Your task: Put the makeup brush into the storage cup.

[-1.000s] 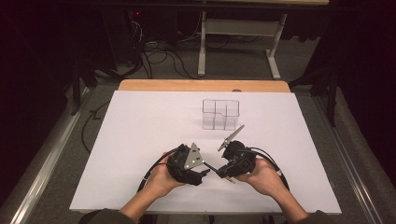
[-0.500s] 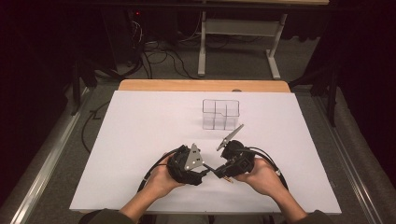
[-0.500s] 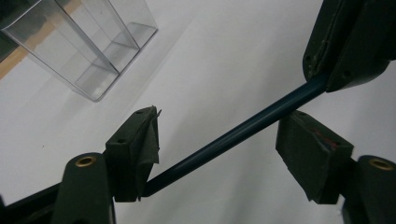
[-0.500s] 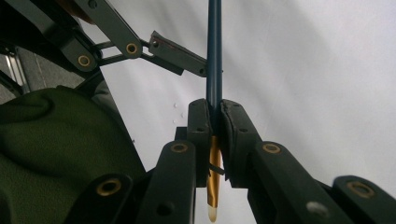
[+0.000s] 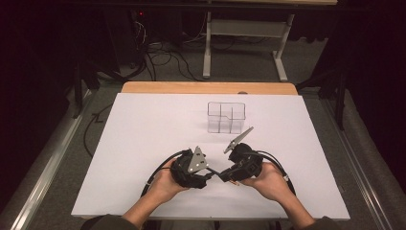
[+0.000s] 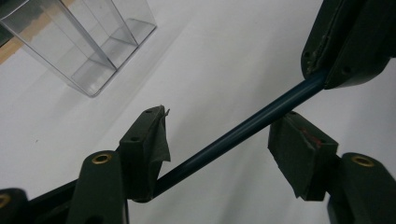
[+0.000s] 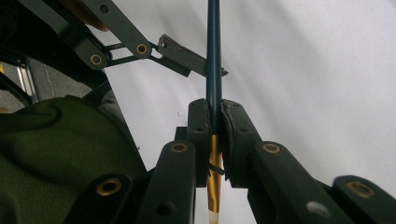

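Observation:
A dark blue pencil (image 7: pixel 214 51) with a gold ferrule and a white end is clamped between the pads of my right gripper (image 7: pixel 214 109), which is shut on it. The shaft (image 6: pixel 243 128) runs slantwise through the wide gap of my left gripper (image 6: pixel 222 133), whose jaws stand open around it; its near end passes behind the left pad (image 6: pixel 149 140). In the high view both grippers sit close together near the table's front, left gripper (image 5: pixel 209 171) and right gripper (image 5: pixel 226 175), with the pencil (image 5: pixel 218 173) bridging them. The right gripper's body (image 6: pixel 350 42) fills the upper right corner of the left gripper view.
A clear plastic box with several compartments (image 5: pixel 226 117) stands on the white table sheet (image 5: pixel 143 134), beyond the grippers, also seen as the clear box (image 6: pixel 84 42). A green sleeve (image 7: pixel 56 149) lies close beside the right gripper. Cables and a desk frame sit beyond the table's far edge.

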Motion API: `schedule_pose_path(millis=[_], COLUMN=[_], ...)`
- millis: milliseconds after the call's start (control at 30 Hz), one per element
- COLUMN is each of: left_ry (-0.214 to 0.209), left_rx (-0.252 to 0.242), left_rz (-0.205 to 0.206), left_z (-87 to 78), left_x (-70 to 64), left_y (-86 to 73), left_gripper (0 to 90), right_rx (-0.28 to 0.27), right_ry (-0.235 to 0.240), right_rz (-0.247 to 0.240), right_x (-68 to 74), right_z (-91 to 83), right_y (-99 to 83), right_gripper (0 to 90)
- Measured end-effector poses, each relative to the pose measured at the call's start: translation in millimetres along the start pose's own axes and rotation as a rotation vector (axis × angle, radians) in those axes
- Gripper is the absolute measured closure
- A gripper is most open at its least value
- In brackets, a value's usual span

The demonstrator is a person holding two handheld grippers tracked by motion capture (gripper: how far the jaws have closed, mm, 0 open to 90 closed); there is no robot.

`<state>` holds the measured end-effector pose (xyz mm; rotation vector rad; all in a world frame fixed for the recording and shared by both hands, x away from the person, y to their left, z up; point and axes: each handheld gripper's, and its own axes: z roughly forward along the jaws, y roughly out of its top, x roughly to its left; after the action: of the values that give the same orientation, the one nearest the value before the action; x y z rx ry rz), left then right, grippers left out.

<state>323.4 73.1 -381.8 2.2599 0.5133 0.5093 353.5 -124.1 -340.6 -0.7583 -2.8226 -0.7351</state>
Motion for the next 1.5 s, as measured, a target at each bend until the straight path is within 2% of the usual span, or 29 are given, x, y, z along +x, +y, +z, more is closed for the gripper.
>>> schedule_pose_path(millis=[267,400,433,1033,1333,1500], left_ry=[-0.005,-0.006,-0.007,-0.032,-0.039,-0.053], left_rx=[0.003,0.006,0.002,0.002,0.033,0.041], left_rz=[0.011,0.017,0.019,0.035,0.07,0.074], left_z=[-1.2,-2.3,-2.4,-5.3,-5.1,-5.0], left_x=[0.4,-0.4,-0.7,-0.7,-2.6,-3.3], left_y=[0.9,1.5,1.6,3.3,3.9,4.3], left_gripper=[43.7,46.3,47.0,58.7,65.2,68.6], right_rx=[-0.026,-0.035,-0.033,-0.094,-0.114,-0.133], right_ry=[0.015,0.016,0.015,0.031,0.039,0.045], right_rz=[0.018,0.018,0.005,0.017,0.009,0.007], right_x=[-1.1,-1.4,-2.3,-3.9,-6.1,-6.9], right_z=[-0.8,-1.5,-2.0,-9.0,-8.2,-9.7], right_y=[-1.0,-1.3,-1.7,-2.8,-3.6,-3.3], right_gripper=[85.3,85.2,85.3,85.2,85.1,84.8])
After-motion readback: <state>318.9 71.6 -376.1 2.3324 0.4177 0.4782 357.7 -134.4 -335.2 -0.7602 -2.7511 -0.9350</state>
